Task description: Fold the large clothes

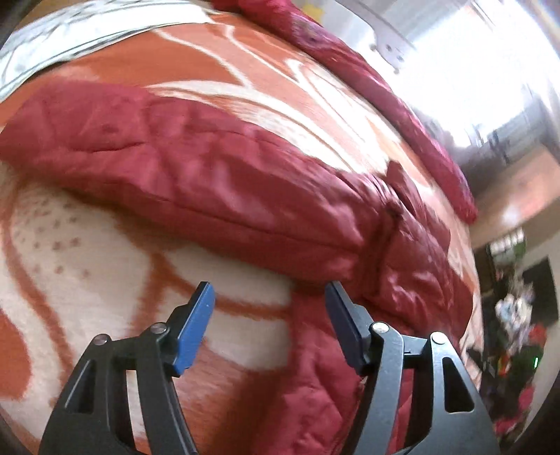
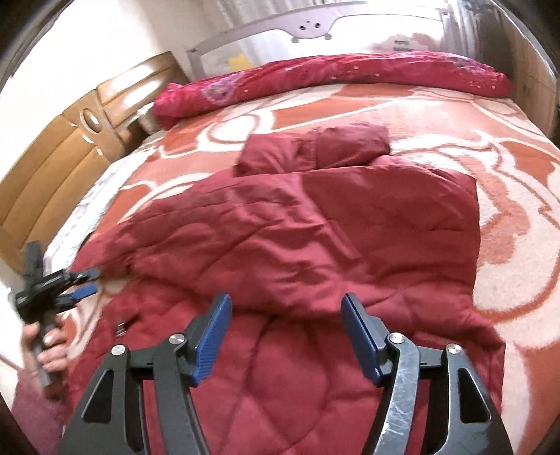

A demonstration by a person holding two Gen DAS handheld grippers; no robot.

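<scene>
A dark red quilted jacket point(image 2: 297, 245) lies spread on the bed, its hood point(image 2: 315, 147) at the far end and one side folded over the body. In the left wrist view a long padded part of the jacket point(image 1: 210, 175) runs across the blanket. My left gripper point(image 1: 269, 297) hovers open above the blanket just beside the jacket's edge, nothing between its blue pads. It also shows at the left of the right wrist view as the left gripper point(image 2: 89, 281), held by a hand point(image 2: 49, 350). My right gripper point(image 2: 285, 308) hangs open above the jacket's near hem, holding nothing.
The bed carries an orange and cream patterned blanket point(image 2: 507, 217). A rolled pink-red quilt point(image 2: 332, 77) lies along the far side before a grey rail point(image 2: 315, 21). A wooden headboard point(image 2: 52, 168) stands at the left. Cluttered furniture point(image 1: 518, 315) fills the room's edge.
</scene>
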